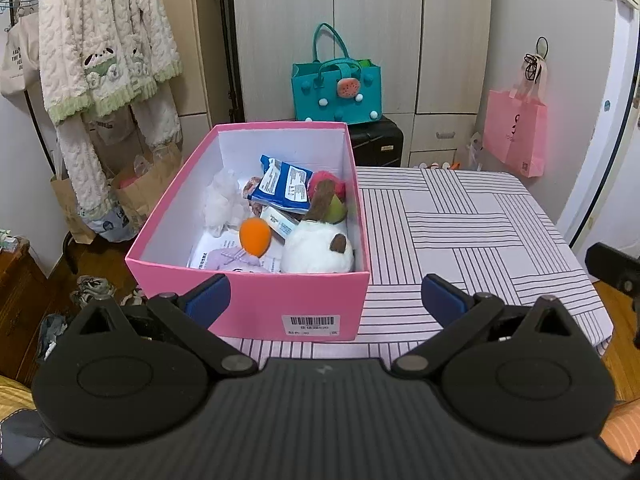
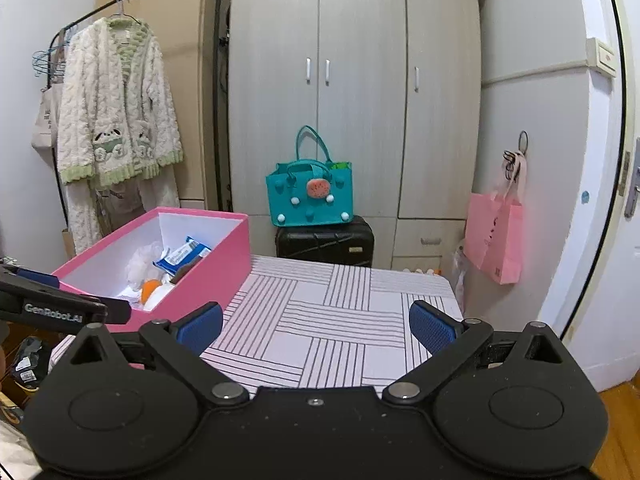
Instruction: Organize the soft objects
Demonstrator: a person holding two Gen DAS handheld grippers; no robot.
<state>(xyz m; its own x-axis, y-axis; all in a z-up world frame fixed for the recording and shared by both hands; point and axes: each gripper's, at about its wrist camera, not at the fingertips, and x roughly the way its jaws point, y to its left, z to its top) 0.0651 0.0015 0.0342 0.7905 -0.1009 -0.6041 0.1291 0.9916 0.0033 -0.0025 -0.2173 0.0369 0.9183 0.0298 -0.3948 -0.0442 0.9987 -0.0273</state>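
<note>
Left gripper (image 1: 324, 300) spread, empty | pink box (image 1: 256, 304) just ahead of it, plush toy (image 1: 316, 248) inside | my right gripper (image 2: 316, 326) spread, box to its left

One pink box (image 1: 256, 304) is sitting at the table's (image 1: 460, 232) left edge, holding one white plush toy (image 1: 316, 250), one orange ball (image 1: 255, 237), one blue packet (image 1: 284, 184) and one white fluffy puff (image 1: 222, 202). Two tools are showing.

Even, soft light; perhaps fisheye-bowed edges.
</note>
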